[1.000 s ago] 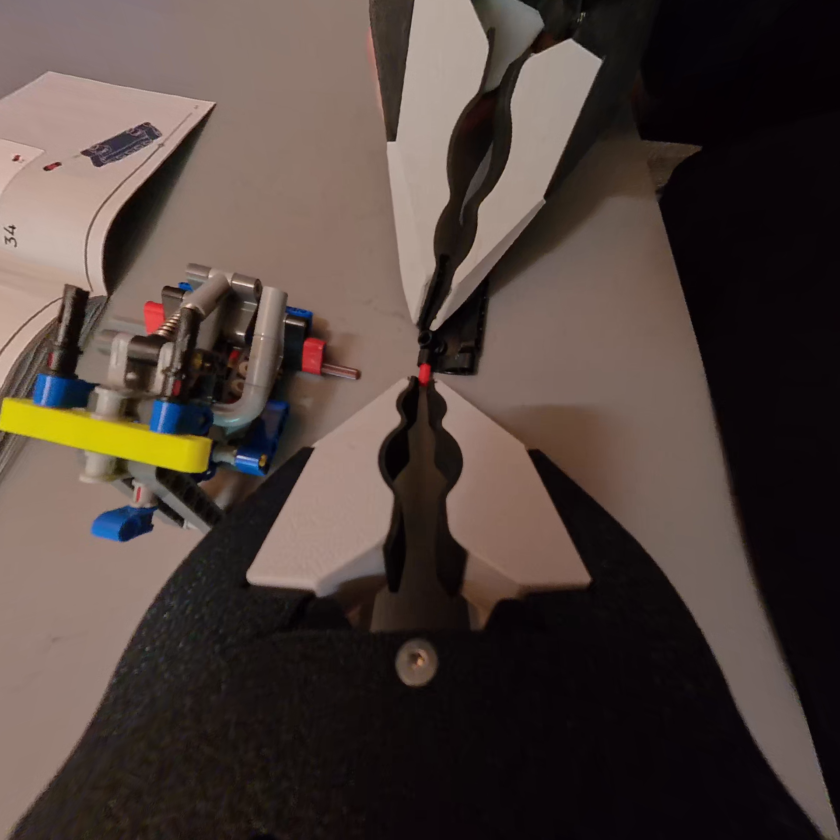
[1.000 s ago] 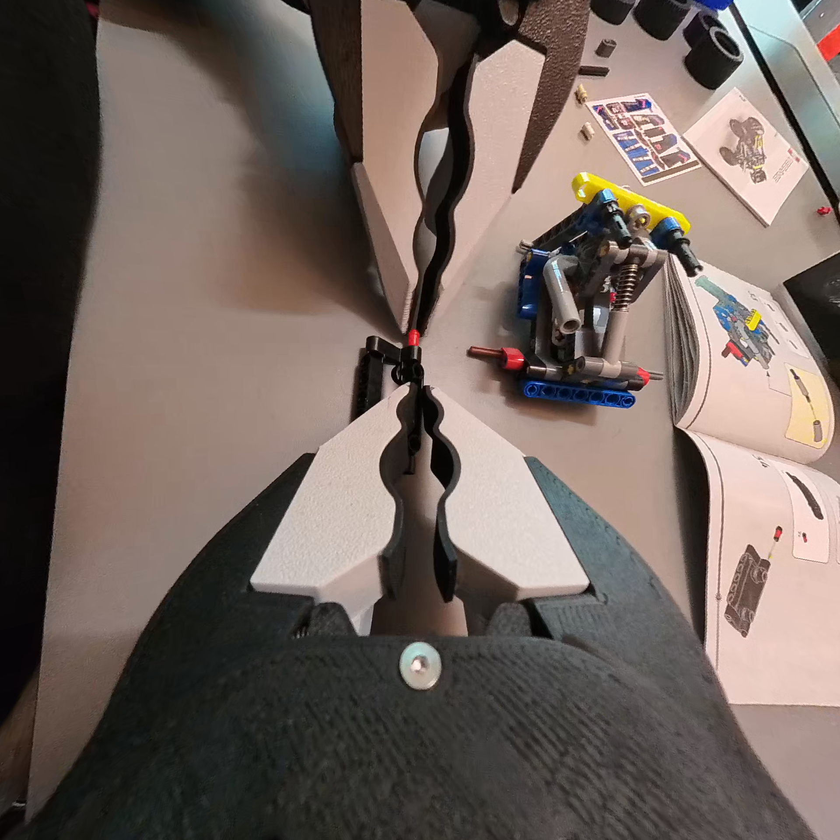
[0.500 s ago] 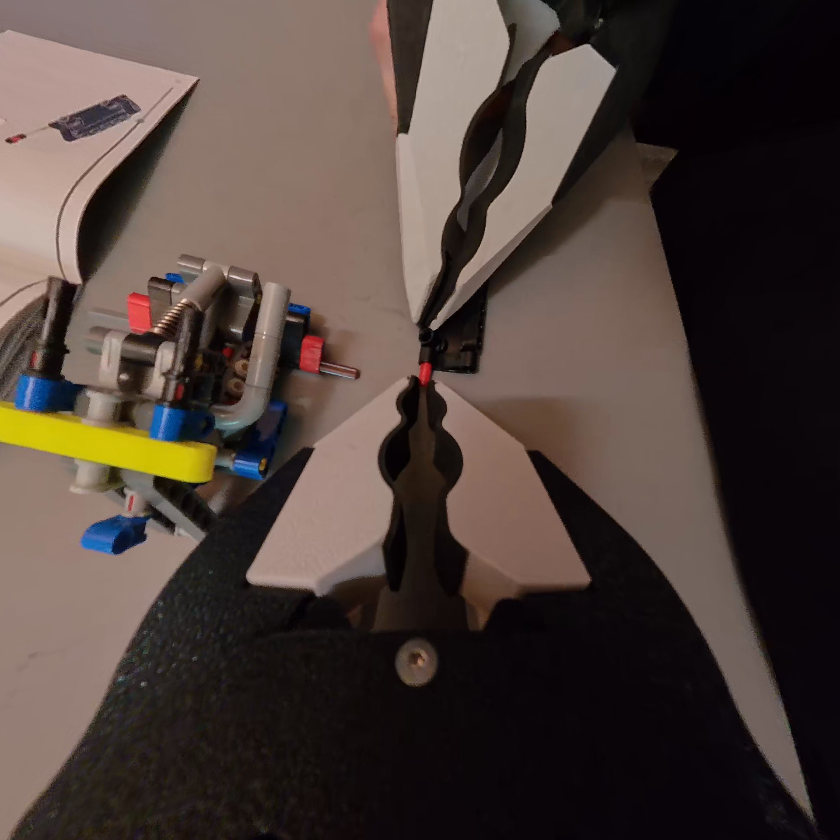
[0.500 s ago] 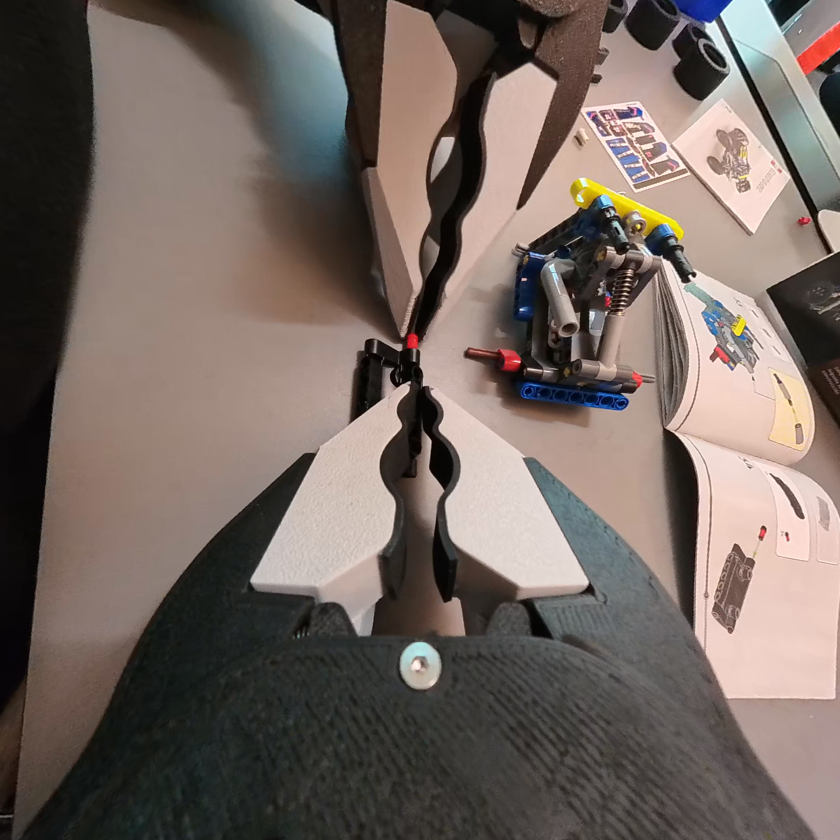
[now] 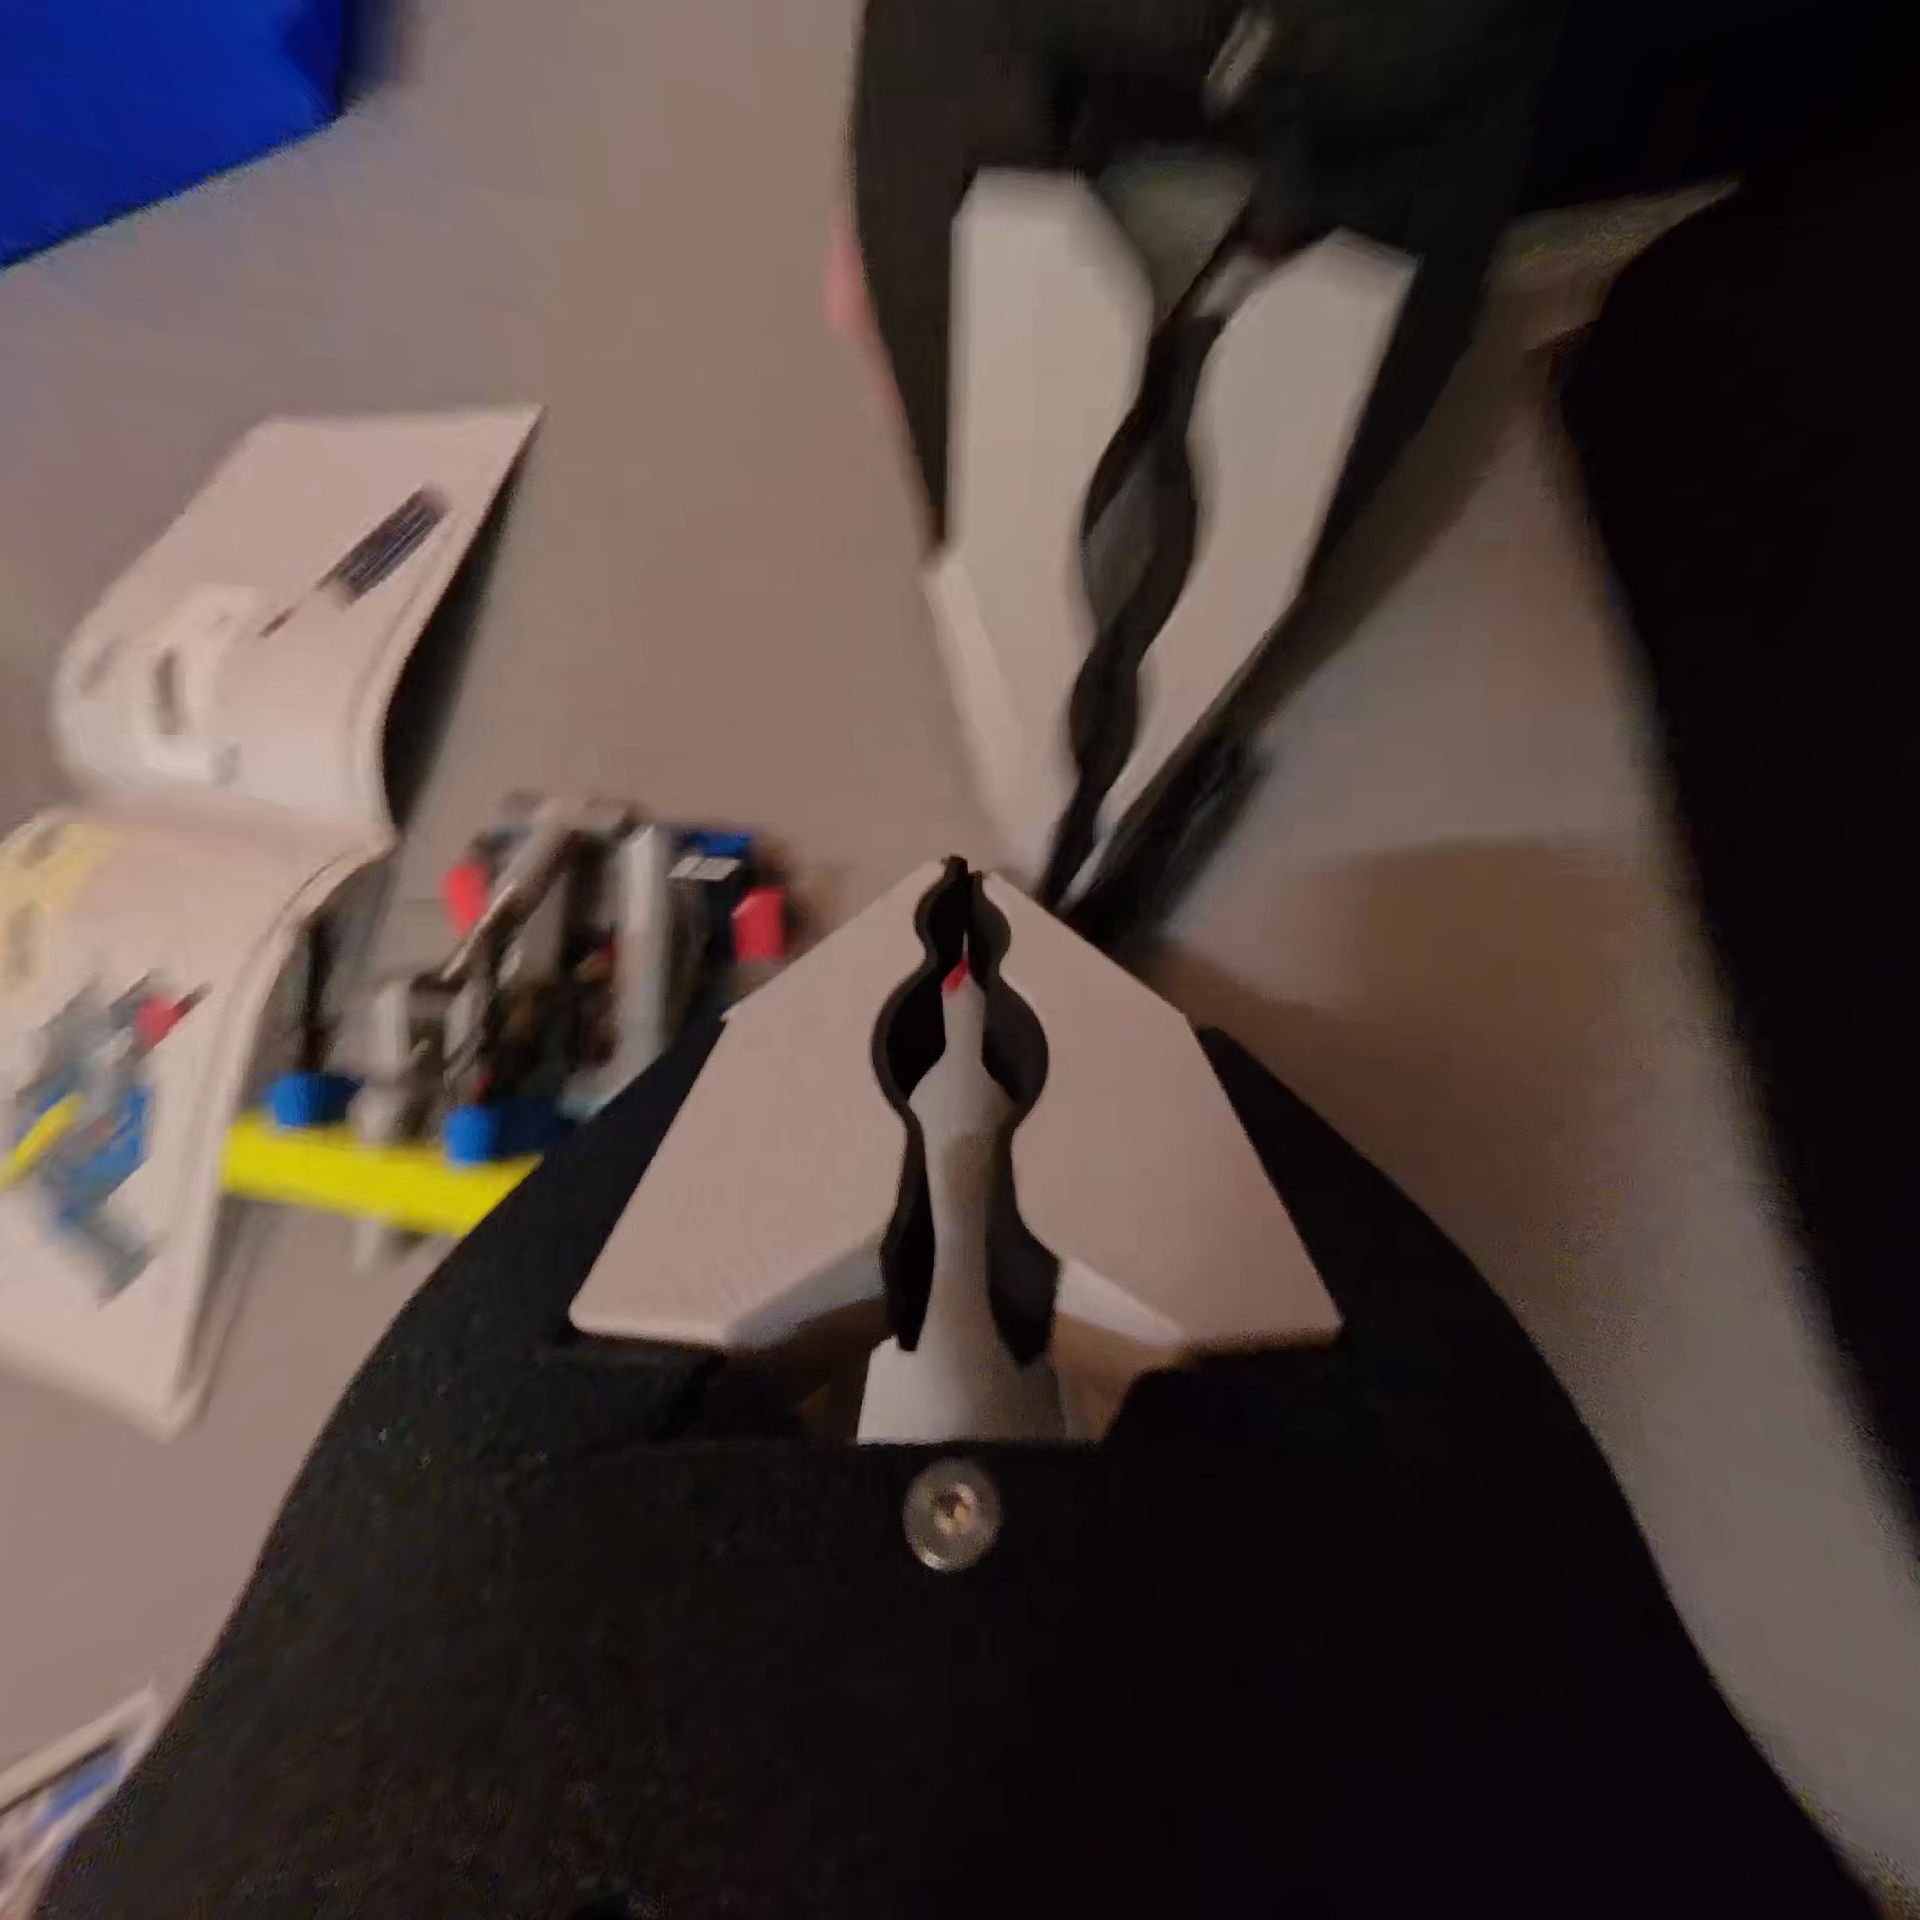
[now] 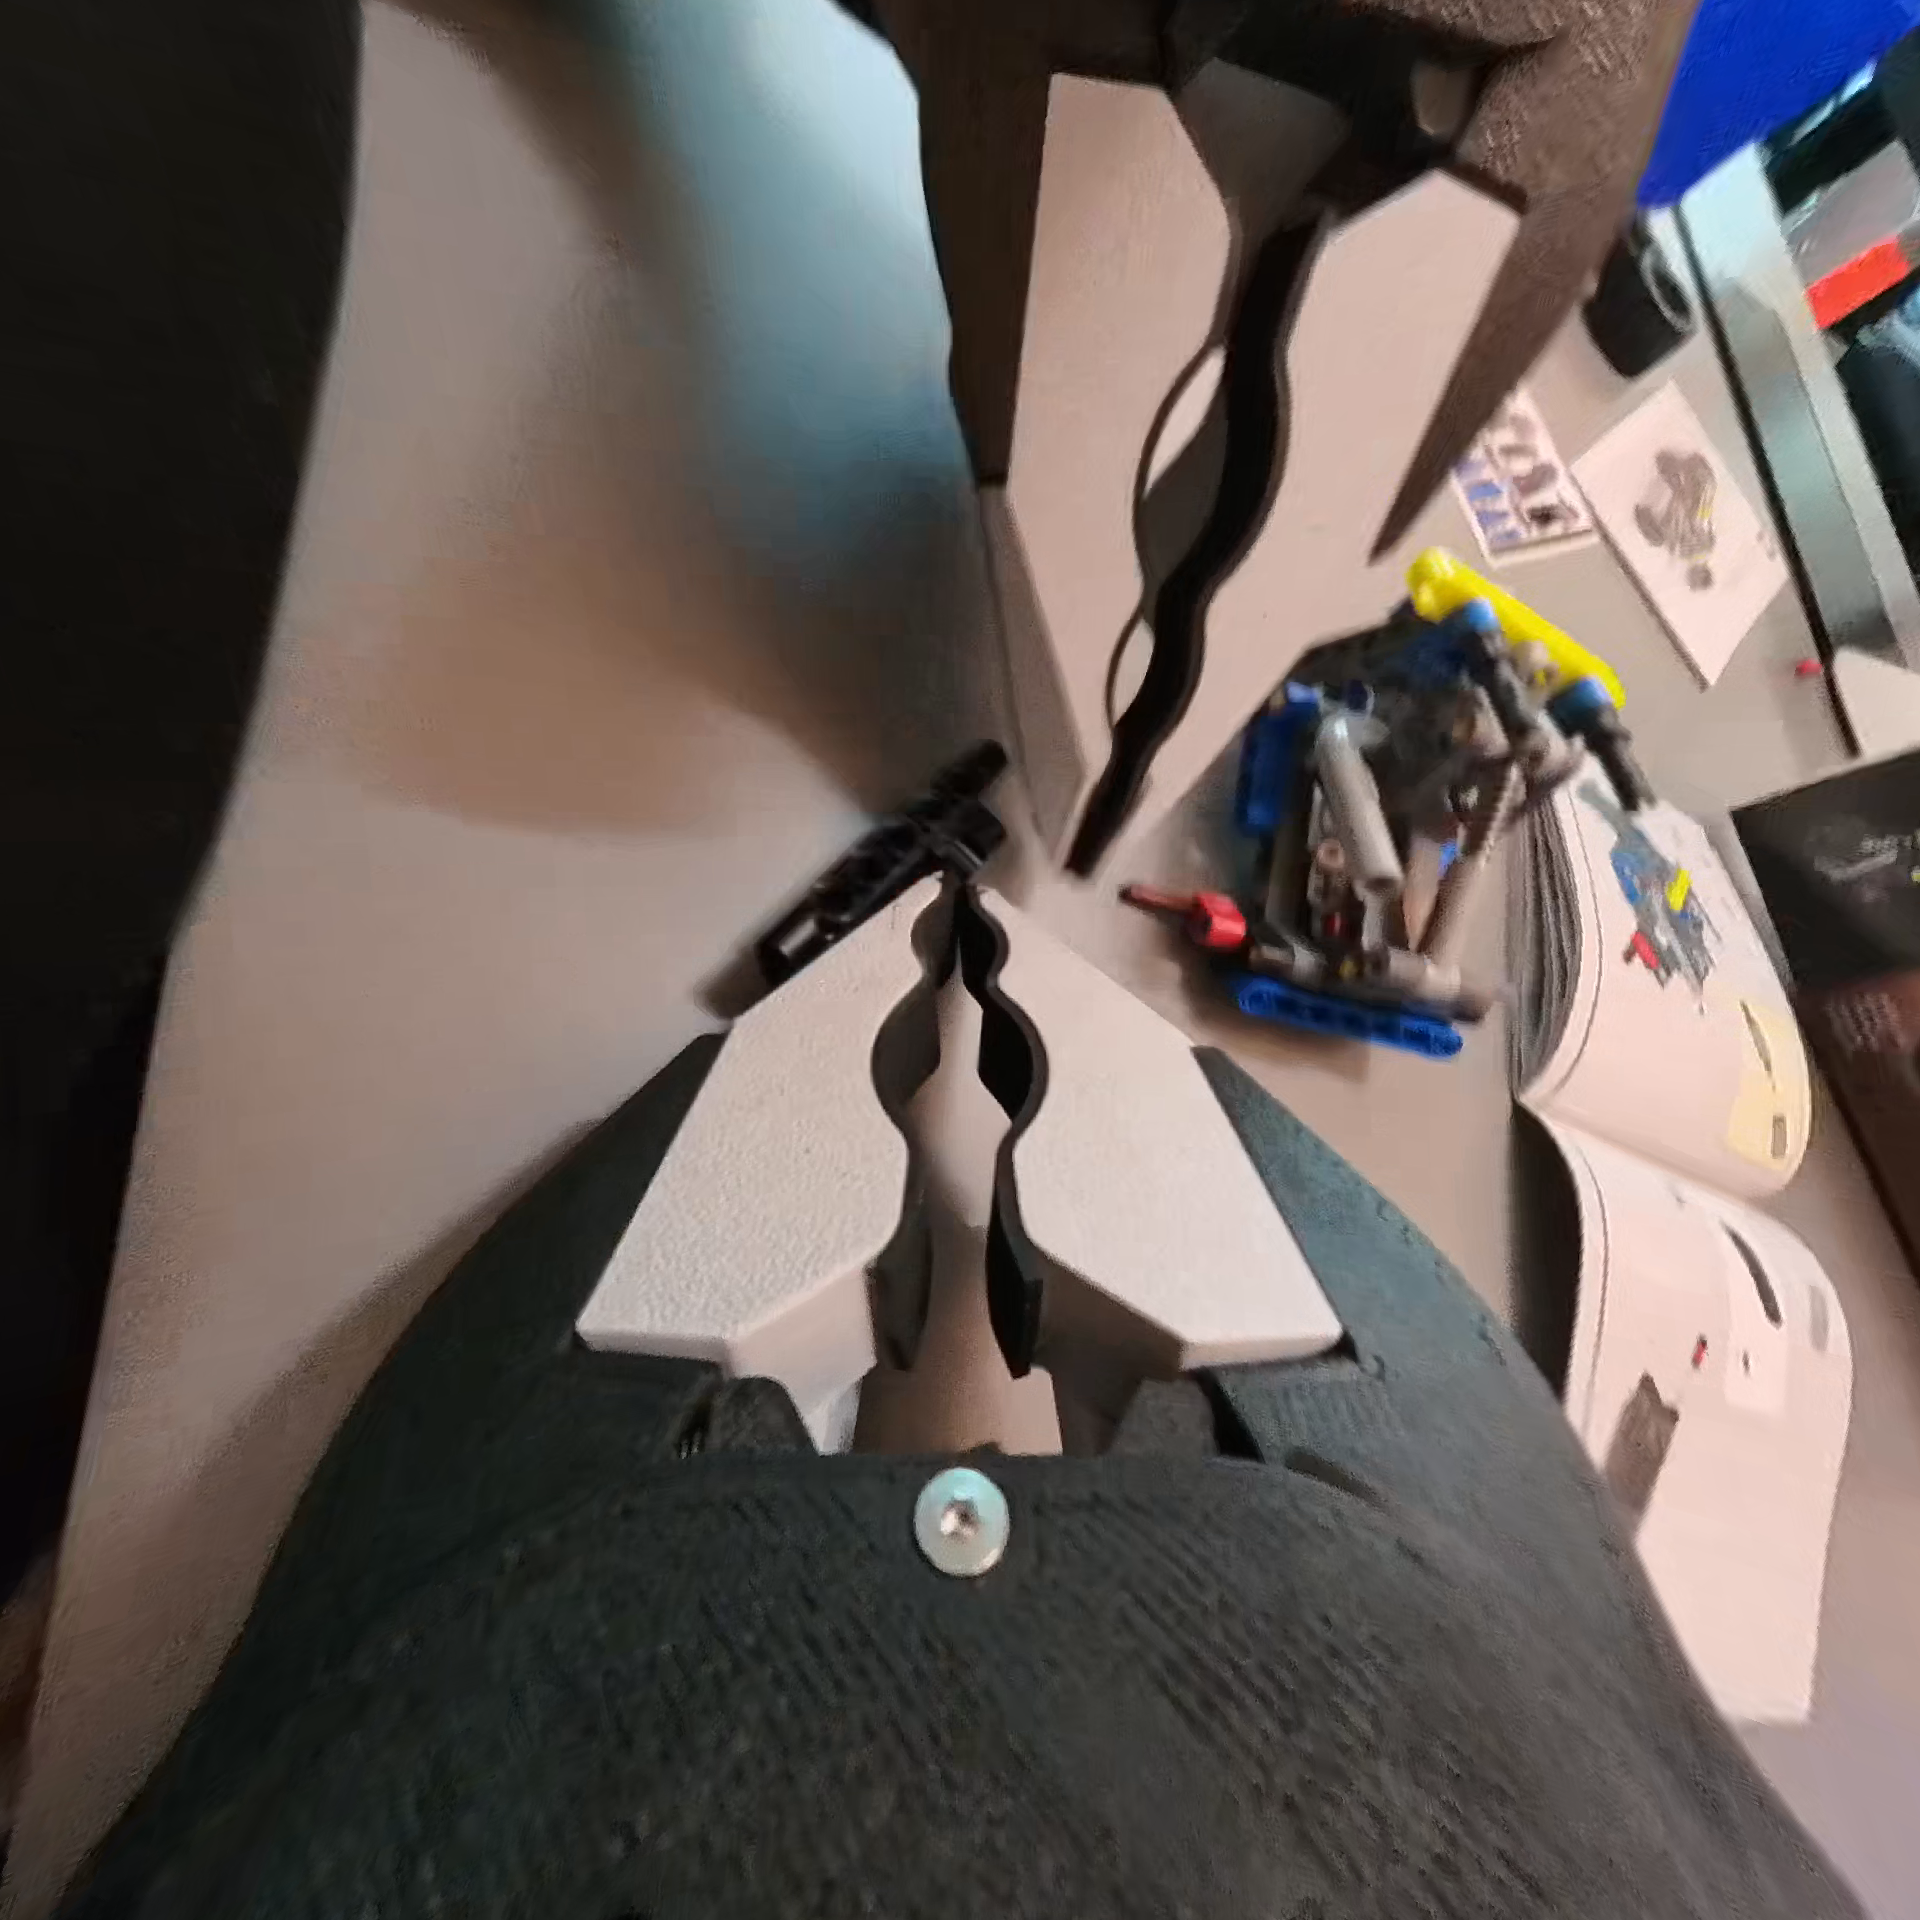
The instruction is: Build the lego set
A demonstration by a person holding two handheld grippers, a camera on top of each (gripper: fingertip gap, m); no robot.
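A flat grey tabletop (image 6: 540, 436) is spreading under everything, with a dark edge running along one side. On it, a thick white instruction booklet (image 6: 1683, 1091) is lying open with its pages fanning upward; the same booklet is showing blurred in the left wrist view (image 5: 208, 727). Beyond it, a smaller white leaflet (image 6: 1683, 520) and a sheet of blue stickers (image 6: 1522, 488) are lying flat, well apart from the grippers.

Just beside the booklet, a partly built toy-brick assembly of grey, blue and black beams with a long yellow beam on top (image 6: 1434, 821) is standing on the table, a red-collared axle (image 6: 1195, 914) sticking out of its side toward the grippers.

The right gripper (image 6: 961, 894) is sitting clenched, its black wavy pads meeting at the tips and pinching a small tab on a black studded toy beam with a short crosswise peg (image 6: 894, 873). That beam is slanting away from the tips, just above the tabletop and near the table's dark edge.

The left gripper (image 5: 961, 883) is also clenched, its tips closed together, and a small red pin (image 5: 958, 971) is showing in the slot just behind them; whether the pads are pressing on it cannot be told through the blur. This gripper is hanging just beside the black beam, its tip close to but apart from the other gripper's tip.
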